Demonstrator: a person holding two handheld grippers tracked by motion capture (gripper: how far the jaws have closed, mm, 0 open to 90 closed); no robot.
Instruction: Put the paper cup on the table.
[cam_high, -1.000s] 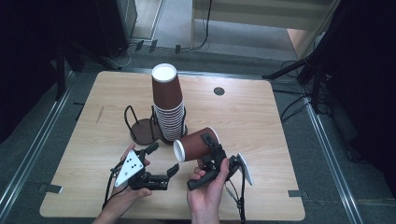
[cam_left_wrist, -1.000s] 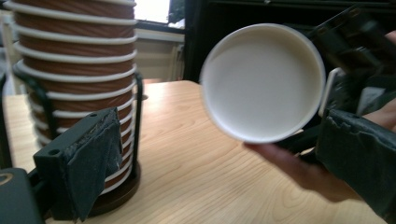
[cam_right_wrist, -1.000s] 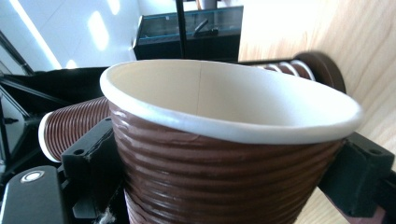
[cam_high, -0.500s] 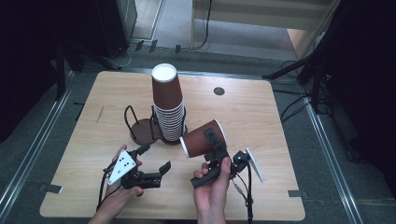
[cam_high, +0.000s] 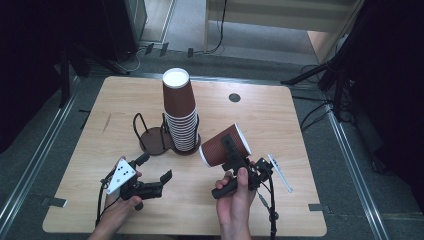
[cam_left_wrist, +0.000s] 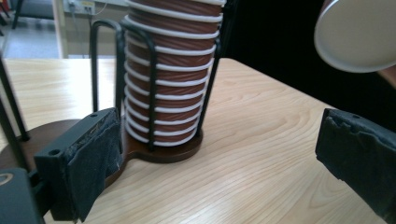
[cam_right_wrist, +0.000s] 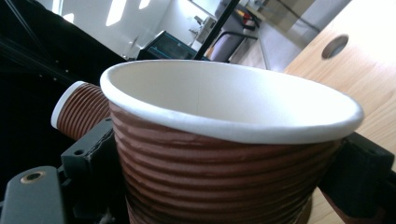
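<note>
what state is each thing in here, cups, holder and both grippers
held cup: tilted, lifted off the table, clamped in the right gripper
cup stack: upside down, nested, standing in the holder
cup holder: upright, near ring bare
right gripper: shut on the held cup
left gripper: open, nothing between its jaws
table: level

The held cup (cam_right_wrist: 224, 154) is made of ribbed brown paper with a smooth white matt lining. The worktop (cam_high: 280, 115) is finished in pale, grained wood. The jaws are faced with rough black foam.
</note>
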